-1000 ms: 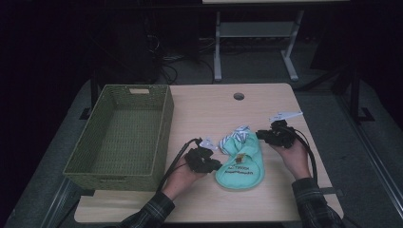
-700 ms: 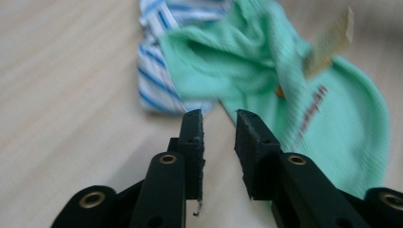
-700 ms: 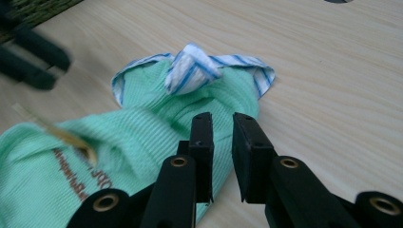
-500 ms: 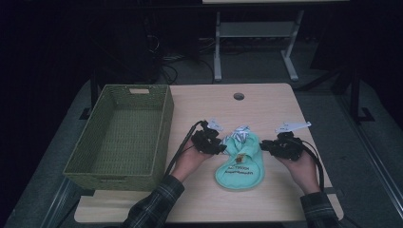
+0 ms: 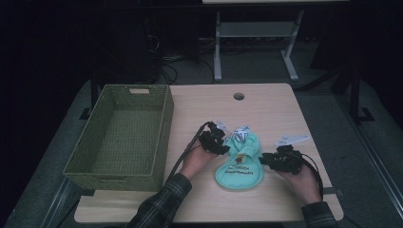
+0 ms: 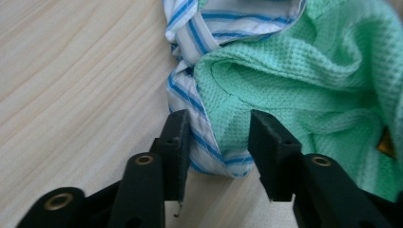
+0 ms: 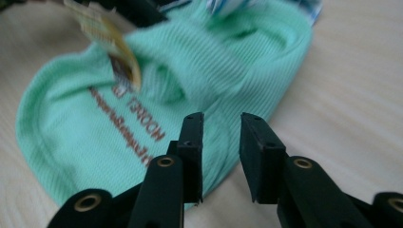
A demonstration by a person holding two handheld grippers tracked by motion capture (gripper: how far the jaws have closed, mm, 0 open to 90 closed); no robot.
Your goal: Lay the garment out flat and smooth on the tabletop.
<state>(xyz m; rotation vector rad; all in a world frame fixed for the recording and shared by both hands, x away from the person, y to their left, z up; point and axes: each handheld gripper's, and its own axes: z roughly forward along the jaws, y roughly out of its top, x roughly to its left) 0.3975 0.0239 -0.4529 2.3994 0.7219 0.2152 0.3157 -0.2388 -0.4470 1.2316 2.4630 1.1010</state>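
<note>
a wooden table holds a big green woven basket on its left side. a green cloth with a blue striped edge lies on the table near the front, well apart from the basket. the left gripper sits at the cloth's left edge. its jaws have just been opening, with the striped edge between them, not pinched. the right gripper is at the cloth's right edge, jaws also just opening, apart and not squeezing it.
</note>
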